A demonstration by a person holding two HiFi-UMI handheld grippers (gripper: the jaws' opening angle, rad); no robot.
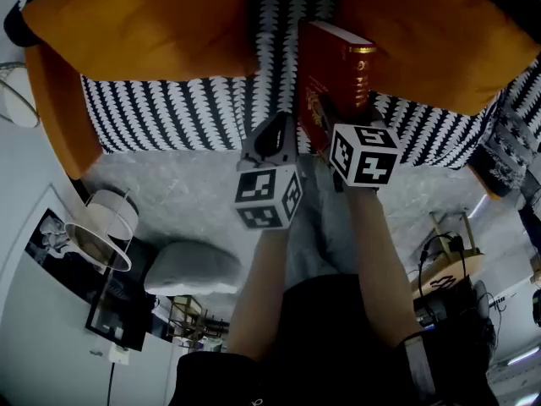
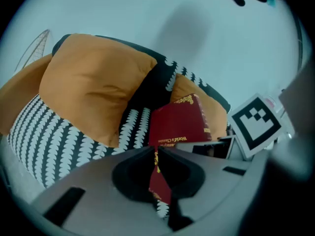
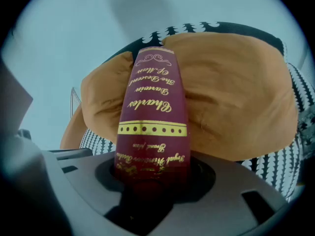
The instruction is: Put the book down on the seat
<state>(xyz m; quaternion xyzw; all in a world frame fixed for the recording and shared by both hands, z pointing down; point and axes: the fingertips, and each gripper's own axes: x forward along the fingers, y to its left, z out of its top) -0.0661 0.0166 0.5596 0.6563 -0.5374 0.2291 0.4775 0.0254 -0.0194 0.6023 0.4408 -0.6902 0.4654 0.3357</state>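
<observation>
A dark red book [image 1: 338, 79] with gold lettering stands upright over the black-and-white patterned sofa seat [image 1: 169, 112], between two orange cushions. My right gripper [image 1: 328, 117] is shut on its lower end. In the right gripper view the spine [image 3: 153, 117] rises from between the jaws of the right gripper [image 3: 152, 181]. My left gripper [image 1: 272, 129] hovers just left of the book at the seat's front edge. Its jaws are shut with nothing between them. In the left gripper view the book's cover [image 2: 177, 122] shows past the left gripper [image 2: 156, 157].
Orange cushions [image 1: 144, 24] [image 1: 439, 32] lean on the sofa back. An orange armrest [image 1: 59, 108] is at the left. On the grey carpet [image 1: 169, 184] lie a grey pouf [image 1: 190, 269] and a white lamp [image 1: 97, 227]. A wooden stand [image 1: 444, 269] is at the right.
</observation>
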